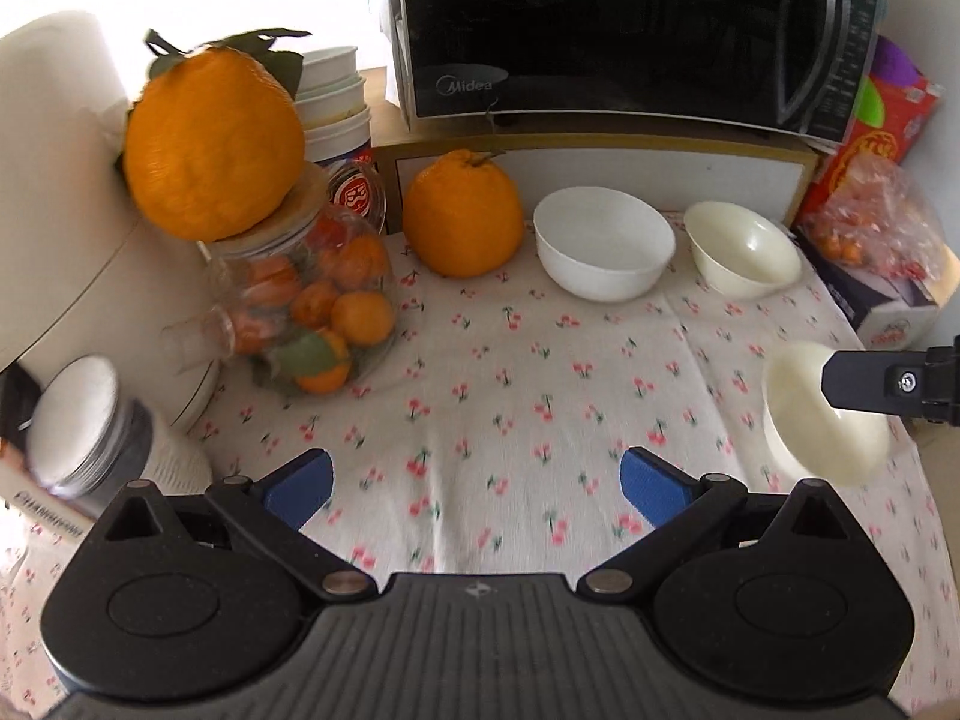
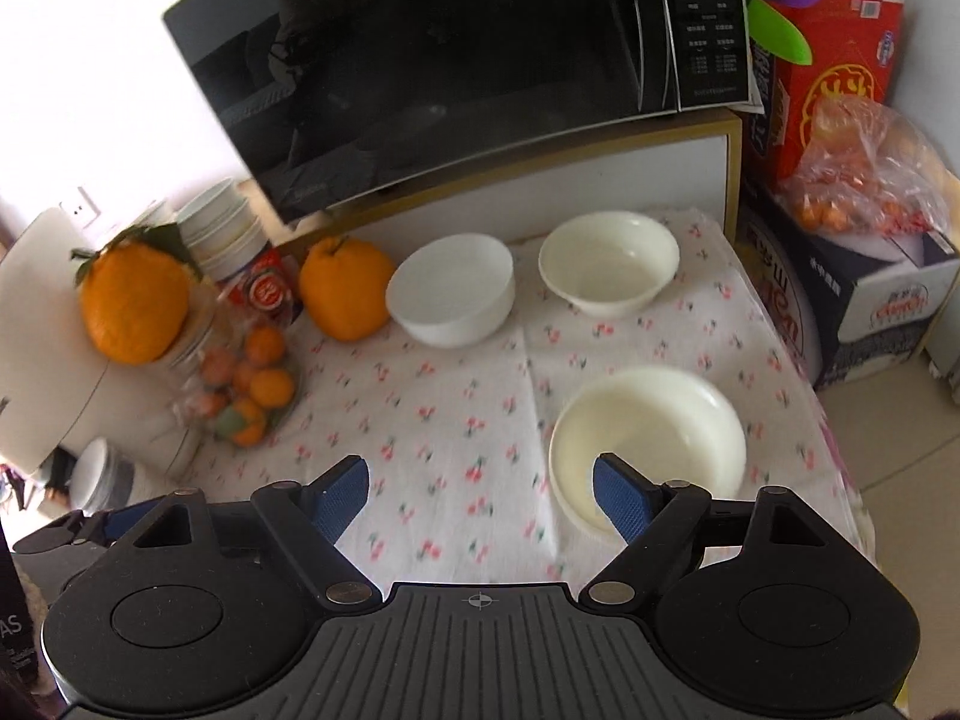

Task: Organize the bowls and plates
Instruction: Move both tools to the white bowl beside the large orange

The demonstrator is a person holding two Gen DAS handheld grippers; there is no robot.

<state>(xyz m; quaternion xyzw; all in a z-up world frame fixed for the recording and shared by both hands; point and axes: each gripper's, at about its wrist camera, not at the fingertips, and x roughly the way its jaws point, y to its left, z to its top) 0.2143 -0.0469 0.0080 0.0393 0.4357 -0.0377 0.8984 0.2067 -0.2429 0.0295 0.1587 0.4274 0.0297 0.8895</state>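
Observation:
Three bowls sit on the cherry-print cloth (image 1: 480, 396). A white bowl (image 1: 603, 243) and a cream bowl (image 1: 743, 249) stand at the back near the shelf; they also show in the right wrist view as the white bowl (image 2: 451, 289) and cream bowl (image 2: 609, 263). A second cream bowl (image 2: 648, 438) sits nearer, at the right, also in the left wrist view (image 1: 825, 420). My right gripper (image 2: 480, 495) is open, its right finger over that bowl's near rim. My left gripper (image 1: 477, 483) is open and empty above the cloth.
A black microwave (image 1: 630, 30) sits on a shelf at the back. Large oranges (image 1: 462, 222), a glass jar of tangerines (image 1: 312, 306), stacked paper cups (image 1: 333, 102) and a lidded jar (image 1: 90, 420) crowd the left. Boxes and a bagged fruit (image 2: 864, 162) stand right.

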